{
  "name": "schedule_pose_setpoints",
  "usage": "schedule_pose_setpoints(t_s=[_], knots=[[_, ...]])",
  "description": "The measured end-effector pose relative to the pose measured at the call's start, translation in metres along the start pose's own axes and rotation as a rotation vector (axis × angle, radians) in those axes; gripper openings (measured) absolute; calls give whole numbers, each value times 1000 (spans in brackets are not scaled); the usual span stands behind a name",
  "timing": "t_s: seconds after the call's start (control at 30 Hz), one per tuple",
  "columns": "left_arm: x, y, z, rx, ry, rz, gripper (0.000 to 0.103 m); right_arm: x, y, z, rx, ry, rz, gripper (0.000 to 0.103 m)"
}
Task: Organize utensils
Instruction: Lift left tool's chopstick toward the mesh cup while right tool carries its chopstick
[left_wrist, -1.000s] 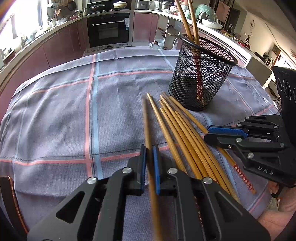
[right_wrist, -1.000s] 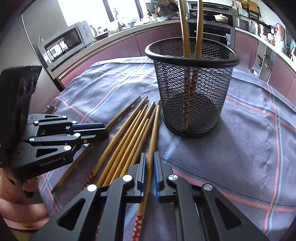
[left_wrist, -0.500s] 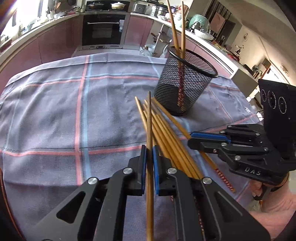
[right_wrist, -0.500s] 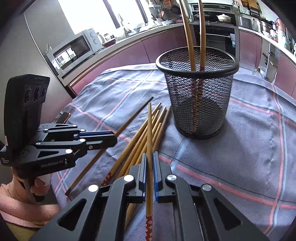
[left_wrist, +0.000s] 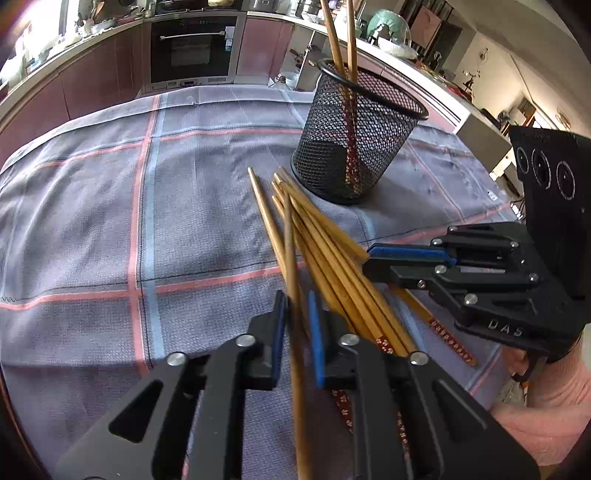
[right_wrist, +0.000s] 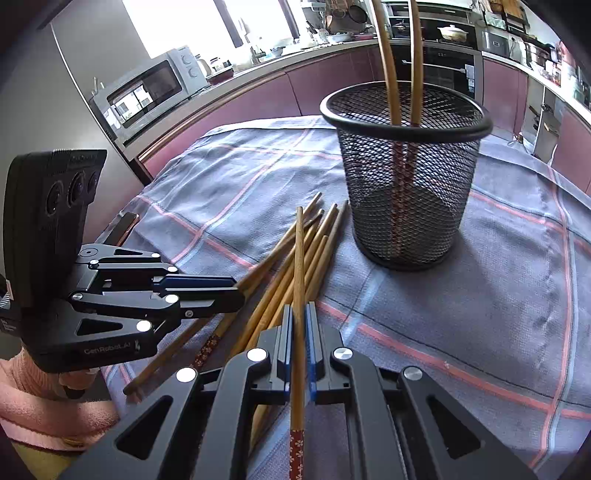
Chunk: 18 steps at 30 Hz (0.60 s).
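1. The right hand-held gripper (right_wrist: 298, 343) is clamped on one chopstick (right_wrist: 298, 273); its long axis runs up the frame, plain tip toward the mesh holder (right_wrist: 406, 177), red patterned end at the bottom edge.
2. The left hand-held gripper (left_wrist: 297, 332) is opening (a gap shows beside each pad) around another chopstick (left_wrist: 291, 266), likewise pointing up-frame.
3. Loose chopsticks (left_wrist: 332, 258) fan across the checked cloth (left_wrist: 92, 221) on the desk.
4. An oven (left_wrist: 192, 48) stands at upper centre, kitchen counters around.

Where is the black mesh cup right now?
The black mesh cup stands upright on the checked tablecloth, just beyond the tips of the loose chopsticks, right of centre in both views.
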<state>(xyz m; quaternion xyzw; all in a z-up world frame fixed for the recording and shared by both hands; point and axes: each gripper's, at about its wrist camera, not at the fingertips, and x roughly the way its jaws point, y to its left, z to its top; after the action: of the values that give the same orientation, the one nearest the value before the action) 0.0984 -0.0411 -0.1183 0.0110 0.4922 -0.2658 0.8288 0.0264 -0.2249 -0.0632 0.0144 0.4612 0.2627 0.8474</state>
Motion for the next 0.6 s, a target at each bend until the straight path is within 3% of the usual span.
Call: schedule_pose_setpoints(t_s=[0.13, 0.23, 0.4, 0.6], knots=[[2, 1, 1, 7, 4, -5, 18, 3, -1, 1, -11, 12, -18, 6], [3, 3, 2, 0, 4, -11, 10, 6, 0, 4, -24, 18, -28, 7], [0, 5, 1, -23, -8, -3, 9, 6, -3, 4, -22, 14, -28, 6], [-13, 14, 1, -66, -42, -29, 7, -13, -4, 5, -5, -51, 17, 6]])
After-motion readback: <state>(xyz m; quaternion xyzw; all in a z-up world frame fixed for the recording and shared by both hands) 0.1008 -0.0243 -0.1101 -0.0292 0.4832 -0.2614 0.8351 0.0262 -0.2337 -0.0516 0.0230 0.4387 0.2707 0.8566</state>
